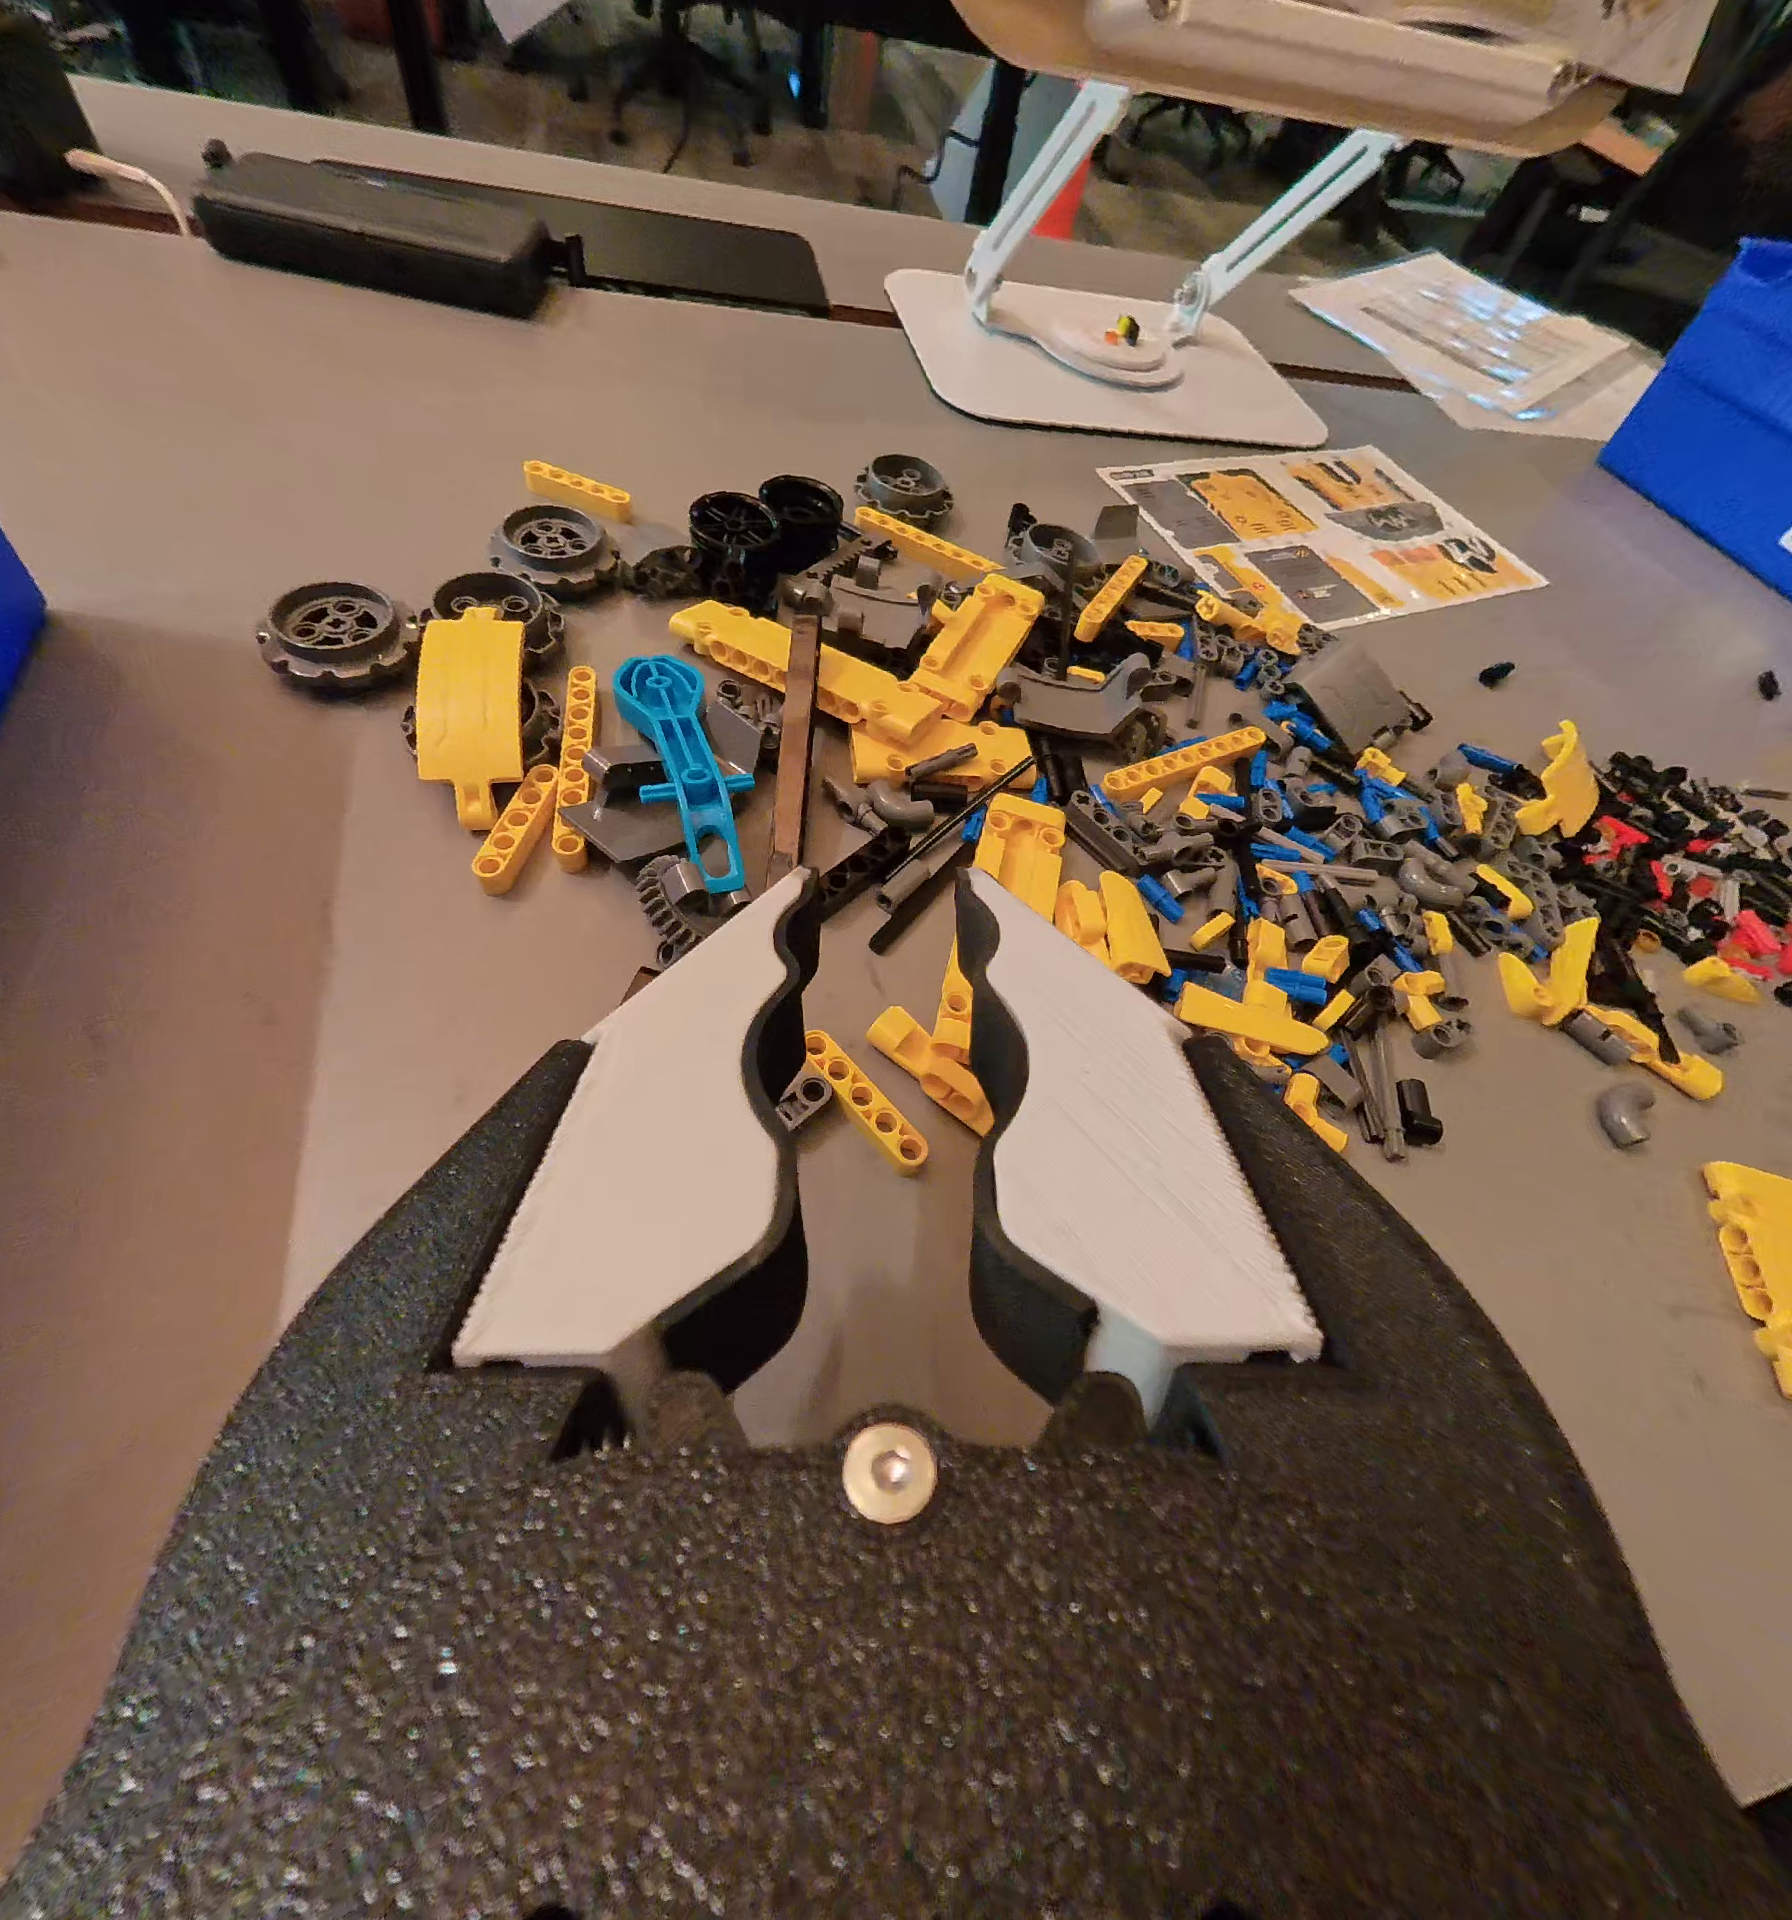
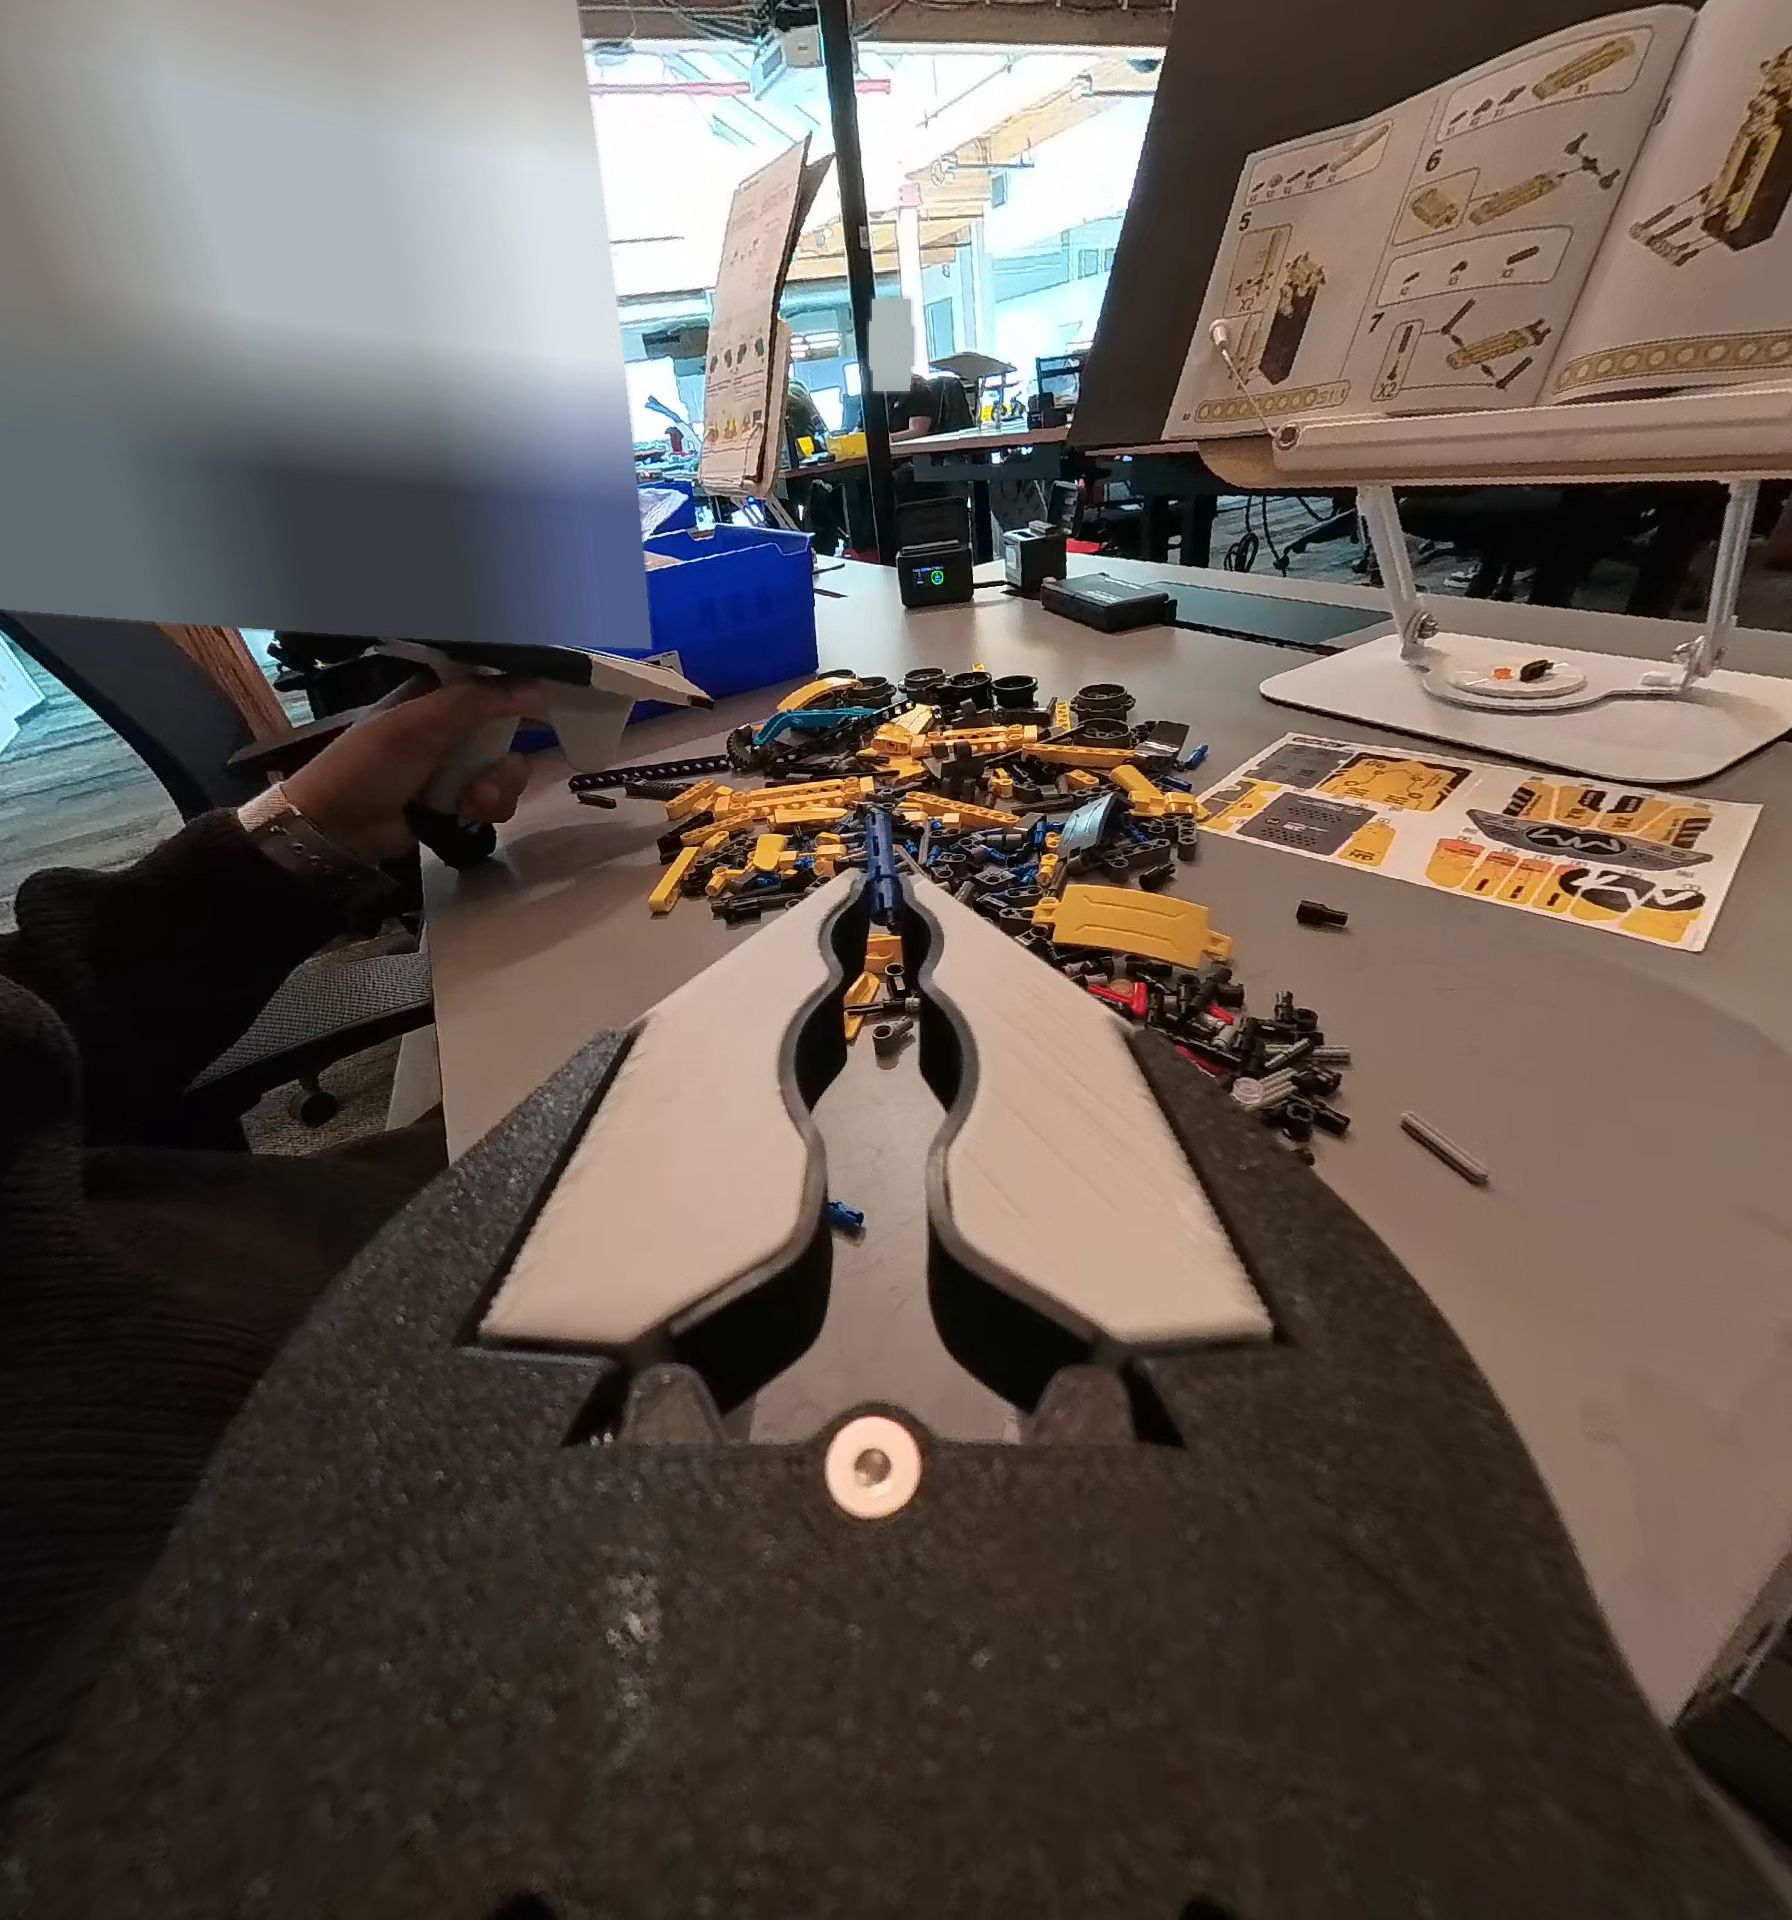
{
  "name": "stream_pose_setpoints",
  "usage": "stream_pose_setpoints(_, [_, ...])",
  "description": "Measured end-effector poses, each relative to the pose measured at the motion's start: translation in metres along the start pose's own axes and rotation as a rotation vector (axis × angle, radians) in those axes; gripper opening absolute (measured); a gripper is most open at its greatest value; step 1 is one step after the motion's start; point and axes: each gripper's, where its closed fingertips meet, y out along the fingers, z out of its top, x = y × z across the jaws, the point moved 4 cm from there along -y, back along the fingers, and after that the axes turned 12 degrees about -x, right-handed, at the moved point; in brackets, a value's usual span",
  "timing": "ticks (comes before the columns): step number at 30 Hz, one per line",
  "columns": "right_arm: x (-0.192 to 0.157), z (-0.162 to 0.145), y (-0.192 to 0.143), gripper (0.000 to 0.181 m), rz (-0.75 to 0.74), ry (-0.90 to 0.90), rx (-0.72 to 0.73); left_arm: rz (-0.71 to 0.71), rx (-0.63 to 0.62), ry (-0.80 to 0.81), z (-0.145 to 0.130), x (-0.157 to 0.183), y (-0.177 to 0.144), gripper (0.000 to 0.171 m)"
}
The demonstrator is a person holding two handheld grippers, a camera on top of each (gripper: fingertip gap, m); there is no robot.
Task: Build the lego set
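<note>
A pile of yellow, black, grey and blue building-toy parts (image 1: pixel 1027 748) lies on the grey table (image 1: pixel 196 987). My left gripper (image 1: pixel 884 883) is open and empty. It hovers over the near edge of the pile, above thin black rods (image 1: pixel 913 883) and a short yellow beam (image 1: pixel 866 1086). It also shows in the right wrist view (image 2: pixel 663 681), held by a hand (image 2: pixel 393 758). My right gripper (image 2: pixel 887 883) is nearly closed, its tips pinching a slim dark blue piece (image 2: pixel 879 857) just above the pile (image 2: pixel 923 790).
A white book stand (image 2: pixel 1536 691) holds an open instruction booklet (image 2: pixel 1494 218) at the back. A sticker sheet (image 2: pixel 1474 831) lies beside the pile. Blue bins stand left (image 2: pixel 736 613) and right (image 1: pixel 1754 416). Wheels (image 1: pixel 336 634), a yellow panel (image 1: pixel 1791 1268) and black devices (image 1: pixel 372 234) also sit on the table. Tip to tip, the grippers are about 35 cm apart. To reach the yellow panel (image 1: pixel 1791 1268) in a straight line is about 15 cm for my right fingers, about 20 cm for my left.
</note>
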Motion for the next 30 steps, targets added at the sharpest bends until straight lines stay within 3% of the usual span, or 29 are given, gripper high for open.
stream_pose_setpoints(15, [0.0,0.0,0.0,0.005,-0.009,-0.007,0.003,0.059,-0.1,0.321,-0.012,0.035,0.014,0.026])
stream_pose_setpoints(27, [0.0,0.001,-0.001,0.005,-0.017,-0.006,0.006,0.054,-0.095,0.302,-0.011,0.033,0.014,0.026])
stream_pose_setpoints(30, [0.003,0.0,0.002,0.005,-0.015,0.013,-0.007,0.113,-0.054,0.26,0.002,0.03,0.021,0.026])
